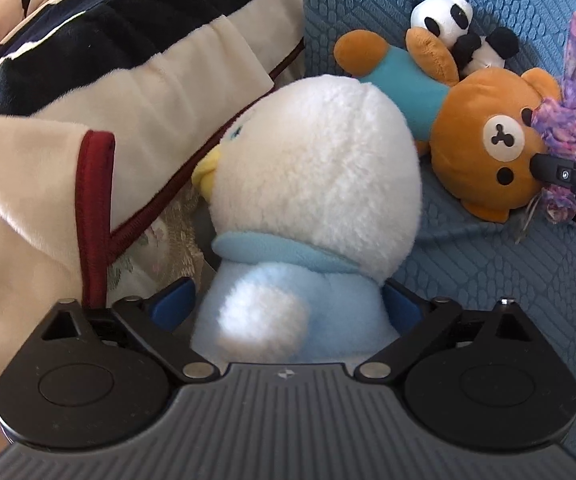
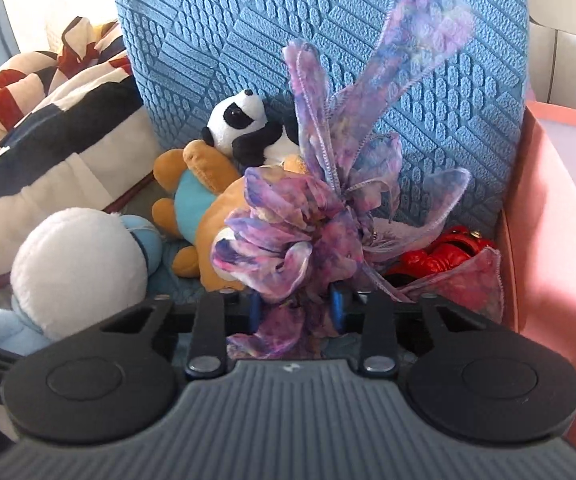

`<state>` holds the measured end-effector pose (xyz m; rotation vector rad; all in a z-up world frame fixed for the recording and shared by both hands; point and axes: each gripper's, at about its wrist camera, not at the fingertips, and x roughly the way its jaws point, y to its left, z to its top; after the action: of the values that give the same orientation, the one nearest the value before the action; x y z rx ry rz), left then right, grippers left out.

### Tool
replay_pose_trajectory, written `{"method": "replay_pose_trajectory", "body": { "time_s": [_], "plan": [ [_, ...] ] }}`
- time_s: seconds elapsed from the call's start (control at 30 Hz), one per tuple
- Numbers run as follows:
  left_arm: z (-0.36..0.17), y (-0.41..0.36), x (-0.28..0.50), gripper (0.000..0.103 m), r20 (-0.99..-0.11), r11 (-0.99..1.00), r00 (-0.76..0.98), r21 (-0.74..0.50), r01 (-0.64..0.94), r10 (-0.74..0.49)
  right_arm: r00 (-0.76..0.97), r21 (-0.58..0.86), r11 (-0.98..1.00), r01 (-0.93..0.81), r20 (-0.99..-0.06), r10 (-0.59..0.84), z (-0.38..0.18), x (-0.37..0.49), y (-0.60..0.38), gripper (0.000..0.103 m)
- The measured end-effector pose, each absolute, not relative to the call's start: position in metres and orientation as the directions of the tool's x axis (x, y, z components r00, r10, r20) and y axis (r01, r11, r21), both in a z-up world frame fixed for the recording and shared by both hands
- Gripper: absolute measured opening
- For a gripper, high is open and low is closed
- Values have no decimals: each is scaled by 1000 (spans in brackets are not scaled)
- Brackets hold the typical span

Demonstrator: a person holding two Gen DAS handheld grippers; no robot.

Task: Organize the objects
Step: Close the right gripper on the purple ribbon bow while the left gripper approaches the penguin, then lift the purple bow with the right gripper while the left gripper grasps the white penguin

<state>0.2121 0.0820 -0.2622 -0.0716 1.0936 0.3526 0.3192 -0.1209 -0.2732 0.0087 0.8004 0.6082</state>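
A white plush (image 1: 312,184) with a yellow beak and a light-blue body sits on the blue seat. My left gripper (image 1: 288,304) is around its body, with both blue pads touching its sides. In the right wrist view this plush (image 2: 76,268) is at the lower left. My right gripper (image 2: 296,312) is shut on a purple ribbon bow (image 2: 288,232), whose fabric fills the gap between the pads. Behind the bow lie a brown bear (image 2: 196,196) in a teal shirt and a small panda (image 2: 244,120). The bear (image 1: 488,144) lies on its side beside the right gripper (image 1: 568,178).
A blue textured cushion (image 2: 368,40) forms the back wall. A striped cream, navy and red blanket (image 1: 128,60) is heaped on the left. A shiny red item (image 2: 440,256) lies behind the bow, against a pink side wall (image 2: 548,220).
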Motion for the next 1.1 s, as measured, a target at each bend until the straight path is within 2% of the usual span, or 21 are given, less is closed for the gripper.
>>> {"method": "replay_pose_trajectory", "body": {
  "time_s": [0.1,0.27,0.43,0.53,0.73,0.77,0.83,1.1],
  "plan": [
    [-259,79,202,88,-868,935,434,88,-342,241,544,211,836,-507,-673,500,-273,315,-125,24],
    [-249,75,183,81,-850,914,482,0,-405,214,558,170,847,-503,-685,469,-278,309,-133,17],
    [-235,69,168,71,-825,882,529,-83,-464,200,569,113,843,-525,-690,447,-281,295,-132,16],
    [-227,66,164,67,-809,877,560,-128,-463,178,555,126,839,-530,-696,455,-278,285,-138,15],
    [-222,65,164,70,-814,892,560,-128,-433,155,526,131,816,-563,-706,475,-258,254,-149,14],
    [-222,67,166,71,-821,893,551,-128,-432,150,526,117,810,-575,-706,475,-256,249,-147,14],
    [-224,73,171,82,-831,894,540,-134,-427,133,517,112,797,-594,-705,485,-251,240,-146,14],
    [-252,81,196,89,-899,892,423,-100,-441,108,452,105,771,-628,-757,472,-257,216,-145,14]
  ]
}}
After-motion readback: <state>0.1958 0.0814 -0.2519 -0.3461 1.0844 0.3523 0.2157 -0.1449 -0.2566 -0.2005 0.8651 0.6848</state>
